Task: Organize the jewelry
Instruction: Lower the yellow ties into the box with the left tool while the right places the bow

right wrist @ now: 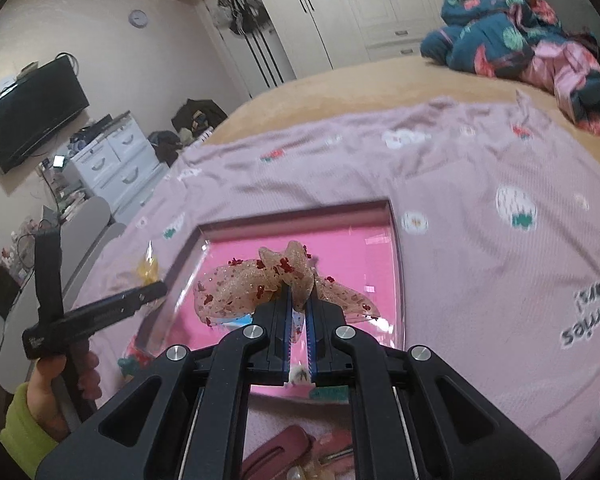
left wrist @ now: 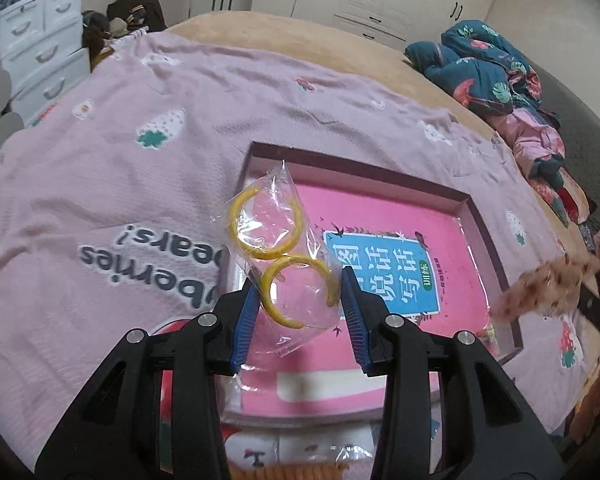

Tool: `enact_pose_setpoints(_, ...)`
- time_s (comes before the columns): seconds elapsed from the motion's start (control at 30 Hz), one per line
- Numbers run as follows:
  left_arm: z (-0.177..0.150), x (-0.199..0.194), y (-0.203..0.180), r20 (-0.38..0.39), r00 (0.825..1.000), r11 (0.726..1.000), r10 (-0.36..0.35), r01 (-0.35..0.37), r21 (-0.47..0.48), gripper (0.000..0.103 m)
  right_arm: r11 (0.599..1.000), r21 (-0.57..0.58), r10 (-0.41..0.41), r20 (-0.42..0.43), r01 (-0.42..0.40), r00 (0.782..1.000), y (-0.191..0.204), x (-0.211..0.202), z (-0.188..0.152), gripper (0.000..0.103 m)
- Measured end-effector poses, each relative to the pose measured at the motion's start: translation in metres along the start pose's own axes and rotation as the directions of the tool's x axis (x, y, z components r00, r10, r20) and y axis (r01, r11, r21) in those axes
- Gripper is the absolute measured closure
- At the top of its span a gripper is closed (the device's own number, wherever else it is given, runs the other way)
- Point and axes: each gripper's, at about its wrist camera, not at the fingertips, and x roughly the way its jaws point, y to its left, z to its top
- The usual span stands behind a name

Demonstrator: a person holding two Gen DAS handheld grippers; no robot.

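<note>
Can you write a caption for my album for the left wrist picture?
Left gripper holds a clear bag of yellow hoops above the box on the bed.

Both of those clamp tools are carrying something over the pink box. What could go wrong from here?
1. The left gripper holds the clear bag of yellow hoops only by its lower part; the slick plastic could slip out.
2. The right gripper pinches the sheer glittery bow, so it may crush or snag.
3. Both are heading for the same box, so the tools might bump.
</note>
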Motion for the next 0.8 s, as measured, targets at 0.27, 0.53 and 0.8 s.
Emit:
enact_pose_setpoints(0.27, -0.007, 0.026, -0.008, -0.067, 0.998, 0.998, 0.004, 0.001, 0.07, 0.07, 1.0, 0.023, -0.015, -0.094, 0.017, 0.995, -0.009, 0.024, -0.022, 0.097)
enact_pose_setpoints(0.53, -0.01, 0.026, -0.008, -0.078, 0.997, 0.997, 0.003, 0.003, 0.081, 0.066, 0.997, 0.058, -0.034, -0.135, 0.042, 0.99, -0.02, 0.036, -0.032, 0.094)
enact_pose_setpoints(0.8, -0.013, 0.011, -0.007, -0.055, 0.998, 0.997, -0.003, 0.007, 0.081, 0.05, 0.993, 0.1, -0.052, -0.131, 0.065, 0.99, -0.033, 0.036, -0.034, 0.079)
